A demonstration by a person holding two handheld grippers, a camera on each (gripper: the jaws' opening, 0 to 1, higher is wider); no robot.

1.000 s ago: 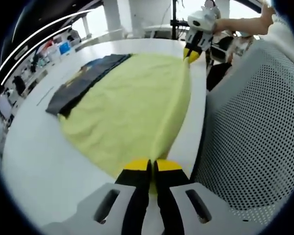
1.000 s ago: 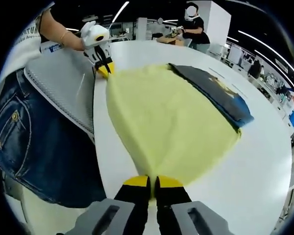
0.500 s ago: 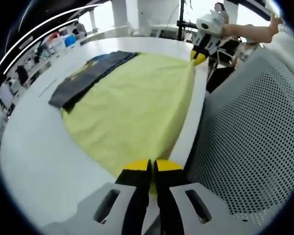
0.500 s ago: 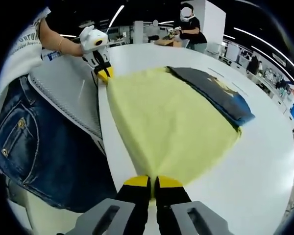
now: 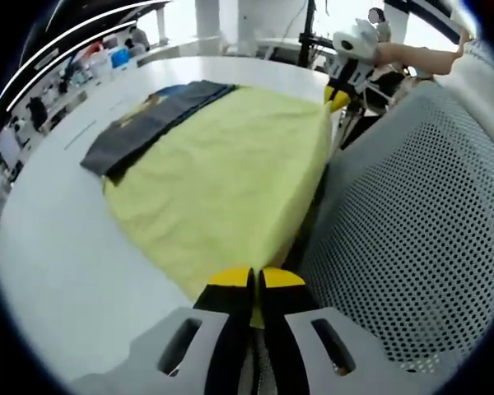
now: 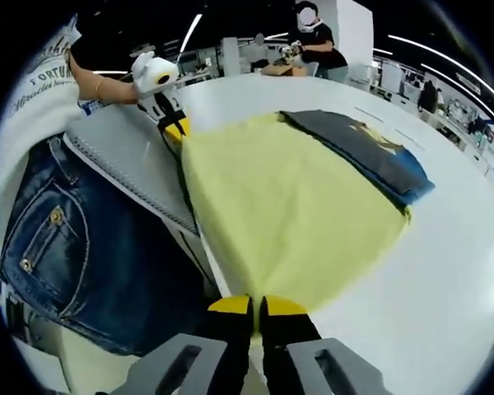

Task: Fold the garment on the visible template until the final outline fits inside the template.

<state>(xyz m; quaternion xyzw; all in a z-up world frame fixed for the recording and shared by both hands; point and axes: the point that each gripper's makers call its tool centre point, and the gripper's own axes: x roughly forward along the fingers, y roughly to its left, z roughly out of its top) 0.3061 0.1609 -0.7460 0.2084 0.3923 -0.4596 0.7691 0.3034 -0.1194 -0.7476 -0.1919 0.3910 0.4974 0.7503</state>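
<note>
Left gripper (image 5: 253, 284), jaws closed on the near corner of the yellow garment (image 5: 222, 177) at the white tabletop (image 5: 58, 239) edge. Right gripper (image 5: 337, 95), at upper right, pinches the far corner. A dark folded cloth (image 5: 144, 127) borders the garment's far side. Perforated grey panel (image 5: 412, 222) at right.

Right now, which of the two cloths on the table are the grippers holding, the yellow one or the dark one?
The yellow cloth. Both the left gripper and the right gripper pinch its near edge. The dark cloth lies along its far side, untouched.
</note>
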